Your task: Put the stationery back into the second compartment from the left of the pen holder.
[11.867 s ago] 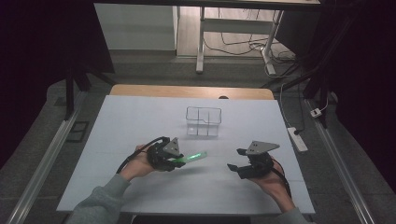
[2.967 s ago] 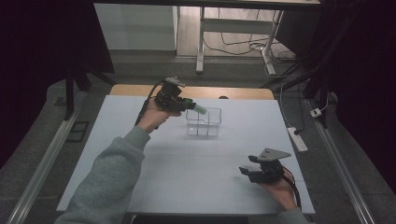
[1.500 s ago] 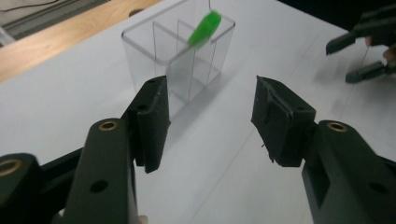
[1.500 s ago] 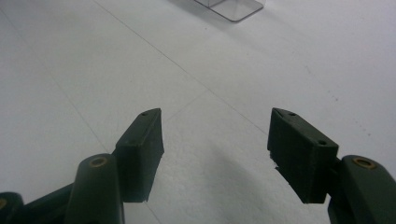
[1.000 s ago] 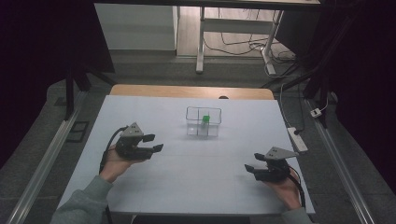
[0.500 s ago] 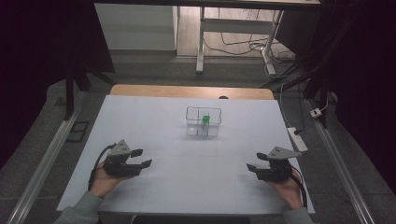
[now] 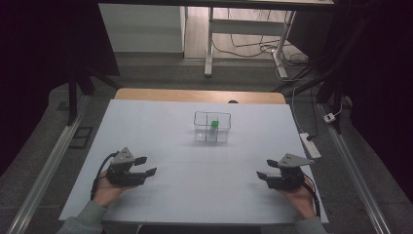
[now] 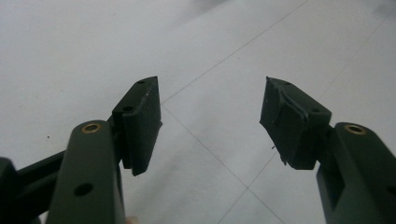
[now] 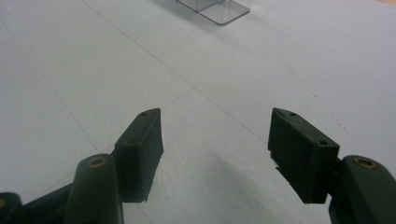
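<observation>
A clear plastic box (image 7: 212, 127) stands in the far middle of the white table (image 7: 204, 195), with a small green piece (image 7: 214, 125) inside it. My left gripper (image 7: 146, 165) rests low near the front left, pointing right. Its jaws have just been opening and stand open with only bare table between them (image 8: 210, 121). My right gripper (image 7: 265, 169) sits near the front right, pointing left, open and empty (image 9: 215, 144). A corner of the clear box (image 9: 219, 9) shows far ahead in the right gripper view.
A wooden strip (image 7: 199, 95) runs along the table's far edge. A white power strip (image 7: 310, 145) lies just off the right side. Metal rails (image 7: 44, 170) flank the table, and desk legs (image 7: 208, 44) with cables stand beyond it.
The left hand carried the green piece to the box, left it there, and came back down to the front left with empty jaws. The right hand has stayed put.
</observation>
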### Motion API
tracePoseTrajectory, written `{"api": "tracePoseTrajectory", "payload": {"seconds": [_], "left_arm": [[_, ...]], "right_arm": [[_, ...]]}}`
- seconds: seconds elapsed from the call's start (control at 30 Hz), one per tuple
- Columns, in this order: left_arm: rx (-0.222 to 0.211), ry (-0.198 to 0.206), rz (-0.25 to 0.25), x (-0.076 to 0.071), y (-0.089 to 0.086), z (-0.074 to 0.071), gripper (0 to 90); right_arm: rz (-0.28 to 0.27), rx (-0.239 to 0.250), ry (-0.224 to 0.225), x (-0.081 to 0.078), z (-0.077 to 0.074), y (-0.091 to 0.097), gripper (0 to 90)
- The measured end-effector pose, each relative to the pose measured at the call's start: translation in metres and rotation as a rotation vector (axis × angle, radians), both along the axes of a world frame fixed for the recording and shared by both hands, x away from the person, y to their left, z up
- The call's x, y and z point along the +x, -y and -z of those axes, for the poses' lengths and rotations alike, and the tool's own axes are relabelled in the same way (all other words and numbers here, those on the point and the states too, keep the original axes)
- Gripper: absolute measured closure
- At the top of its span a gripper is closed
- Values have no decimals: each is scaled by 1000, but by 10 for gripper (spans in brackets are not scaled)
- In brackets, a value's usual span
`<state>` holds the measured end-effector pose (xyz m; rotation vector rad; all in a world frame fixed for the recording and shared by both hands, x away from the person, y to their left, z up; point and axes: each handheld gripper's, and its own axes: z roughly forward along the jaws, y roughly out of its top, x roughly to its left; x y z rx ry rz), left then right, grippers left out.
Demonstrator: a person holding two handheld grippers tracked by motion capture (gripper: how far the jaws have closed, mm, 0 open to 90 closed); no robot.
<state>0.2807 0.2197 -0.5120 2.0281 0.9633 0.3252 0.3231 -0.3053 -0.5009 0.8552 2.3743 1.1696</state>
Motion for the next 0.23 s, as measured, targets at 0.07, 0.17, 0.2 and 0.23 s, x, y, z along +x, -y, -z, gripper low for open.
{"api": "tracePoseTrajectory", "payload": {"seconds": [0.07,0.17,0.2,0.23], "left_arm": [[1,0,1,0,0,0,377],[3,-1,-2,0,0,1,371],[2,-2,-3,0,-1,1,368],[2,-4,-5,1,-1,2,366]], "right_arm": [[-1,-1,2,0,0,0,356],[-3,-6,1,0,0,0,356],[-4,-6,1,0,0,0,356],[-5,-6,1,1,1,0,356]]}}
